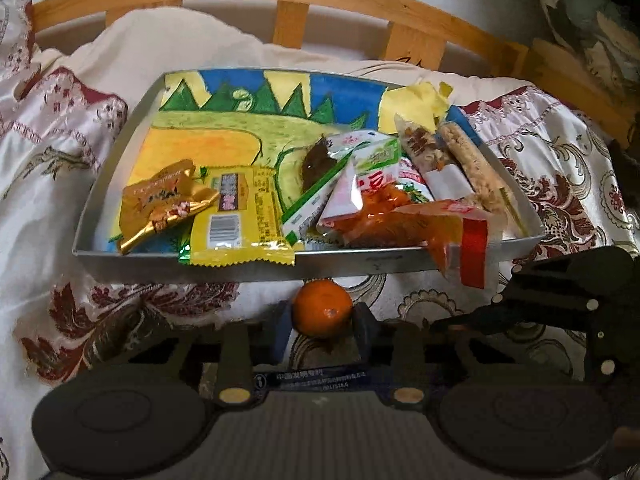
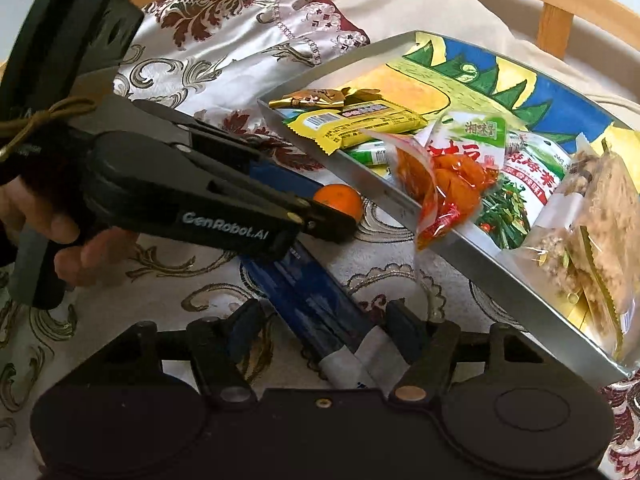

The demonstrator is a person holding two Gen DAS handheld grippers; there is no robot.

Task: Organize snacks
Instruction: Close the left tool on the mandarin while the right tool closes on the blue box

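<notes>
A small tangerine (image 1: 322, 308) sits on the bedspread just in front of the metal tray (image 1: 360, 265), and my left gripper (image 1: 322, 322) is shut on it, blue pads against both sides. In the right wrist view the same tangerine (image 2: 340, 202) shows at the left gripper's tips (image 2: 336, 216). My right gripper (image 2: 326, 320) stands open over a long dark blue packet (image 2: 316, 296) that lies between its fingers on the cloth. The tray (image 2: 400, 208) holds a yellow bar packet (image 1: 240, 216), a gold wrapper (image 1: 160, 204), an orange-red bag (image 1: 400, 220) hanging over the rim, green packets and grain bars (image 1: 476, 168).
The tray is lined with a coloured drawing and rests on a patterned bedspread (image 1: 60, 160). A wooden bed rail (image 1: 288, 24) and a cream pillow (image 1: 180, 44) lie behind it. A person's hand (image 2: 60, 240) grips the left gripper's handle. The right gripper's black body (image 1: 560, 300) is at the right.
</notes>
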